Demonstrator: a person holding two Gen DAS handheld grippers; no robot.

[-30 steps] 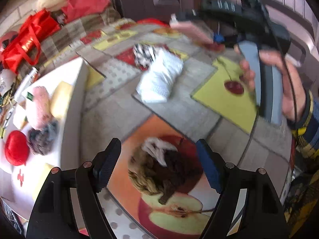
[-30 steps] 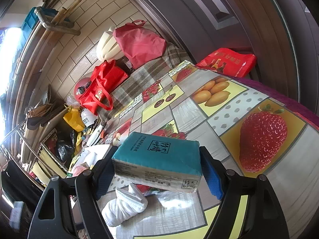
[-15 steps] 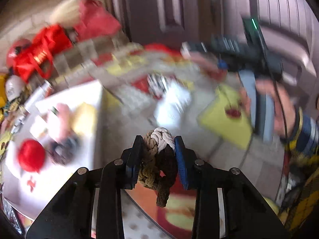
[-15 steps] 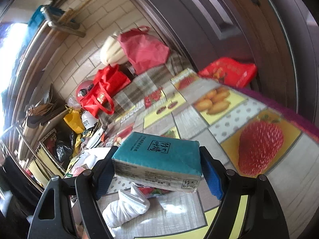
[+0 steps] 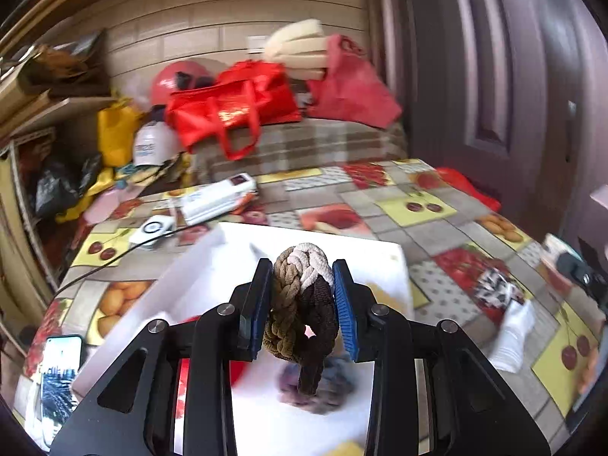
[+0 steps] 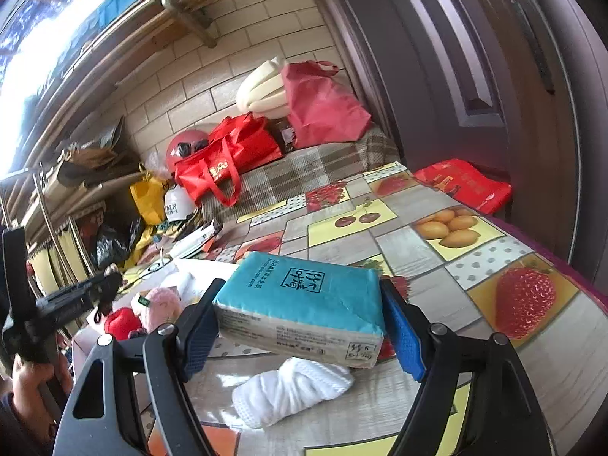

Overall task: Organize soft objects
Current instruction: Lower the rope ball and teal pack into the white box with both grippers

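While clamped in the closed left tongs, hung mid-frame over the white tray in the left wrist view: braided knot, long axis upright, pale end up, dark tail dangling. Risked snagging that tail on the tray wall, or slipping out of so soft a squeeze.

Over in the right wrist view, sat gripped crosswise in the right tongs: tissue pack, long axis left to right, tilted, above the counter and a white rolled cloth at lower centre. Might have buckled and slid free.
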